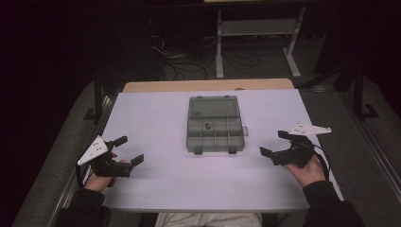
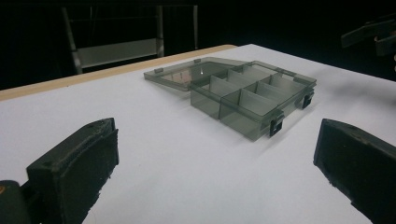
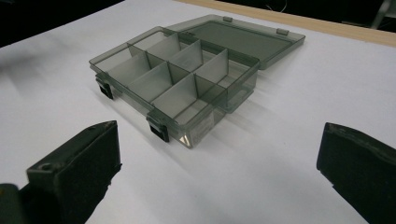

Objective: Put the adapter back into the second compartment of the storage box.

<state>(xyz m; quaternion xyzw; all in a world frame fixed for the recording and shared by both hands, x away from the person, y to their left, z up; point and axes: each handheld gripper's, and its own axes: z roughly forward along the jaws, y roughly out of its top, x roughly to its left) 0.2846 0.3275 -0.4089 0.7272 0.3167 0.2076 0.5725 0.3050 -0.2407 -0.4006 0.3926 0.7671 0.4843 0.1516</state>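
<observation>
Here, a smoky grey plastic box (image 1: 215,134) lay near the middle of the white table (image 1: 156,189), well apart from both tools. Its lid (image 1: 213,107) was swung fully open and lay flat on the table behind the tray, joined to it along the far edge. The tray was split by thin walls into two rows of small compartments, and two dark latches (image 1: 232,150) hung at its near edge. In the high view a small dark item (image 1: 207,126) sat in one compartment of the far row; what it was could not be told.

The left gripper (image 1: 126,149) was held low at the table's left side, its jaws spread wide with nothing between them. In the left gripper view the box (image 2: 254,99) lay ahead and a little to the right, beyond the open jaws.

The right gripper (image 1: 275,143) was held at the table's right side, jaws likewise spread wide and empty, pointing in toward the box. In the right gripper view the box (image 3: 175,84) lay ahead and to the left, its lid (image 3: 243,39) flat behind it.

A wooden edge (image 1: 208,85) showed along the far side of the table.
</observation>
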